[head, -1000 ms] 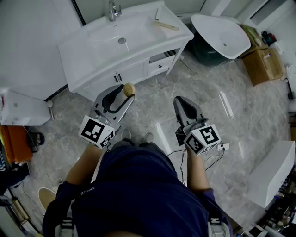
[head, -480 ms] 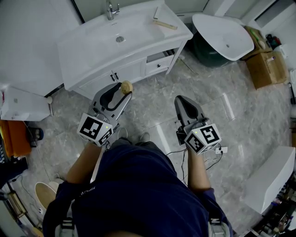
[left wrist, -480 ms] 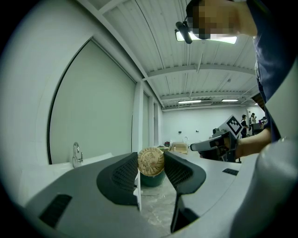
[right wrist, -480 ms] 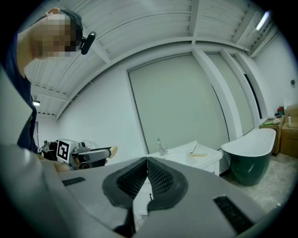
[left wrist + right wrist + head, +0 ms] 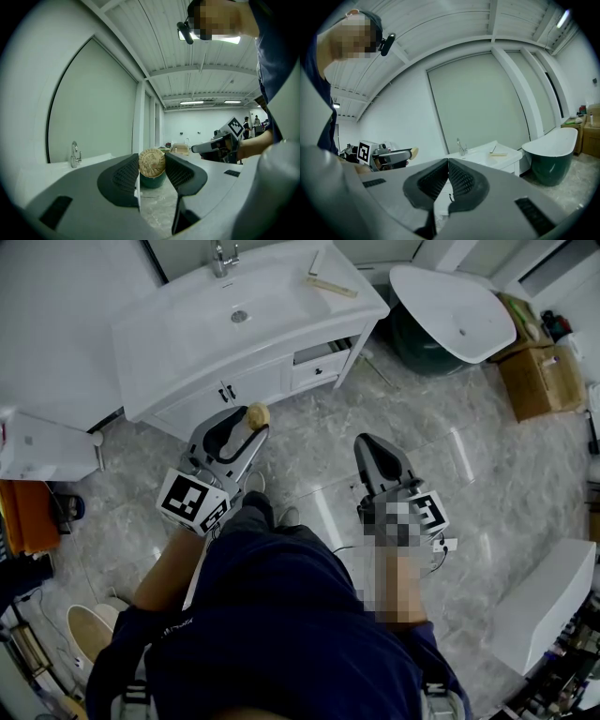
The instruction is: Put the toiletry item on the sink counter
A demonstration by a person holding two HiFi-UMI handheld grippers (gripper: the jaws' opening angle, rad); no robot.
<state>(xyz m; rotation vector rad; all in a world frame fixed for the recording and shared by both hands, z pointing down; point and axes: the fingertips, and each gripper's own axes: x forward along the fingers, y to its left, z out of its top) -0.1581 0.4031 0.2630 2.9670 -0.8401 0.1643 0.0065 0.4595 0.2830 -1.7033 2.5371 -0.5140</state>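
— Where is the toiletry item (image 5: 257, 415) now?

— The left gripper (image 5: 251, 424) has it. The jaws are closed on this round tan piece, but only at their very tips. It hangs over the floor (image 5: 309, 442), in front of the cabinet doors (image 5: 246, 385), apart from the sink tabletop (image 5: 159, 348).

— And the right gripper (image 5: 368, 442)?

— Its jaws are pressed together with nothing between them, and it stays low beside the person.

— What can go wrong, in your opinion?

— I think the hold is thin. If the jaws loosen or the item knocks against the tabletop edge on the way up, it can slip out and fall on the hard floor. It looks round, so once set down on its rim it may also roll into the basin (image 5: 239, 310).

— Does something differ from one second ago?

— Only a little. The sink sits slightly higher and more to the left in the head view, and one leg comes forward between the grippers — the person seems to be stepping. The item is held the same way.
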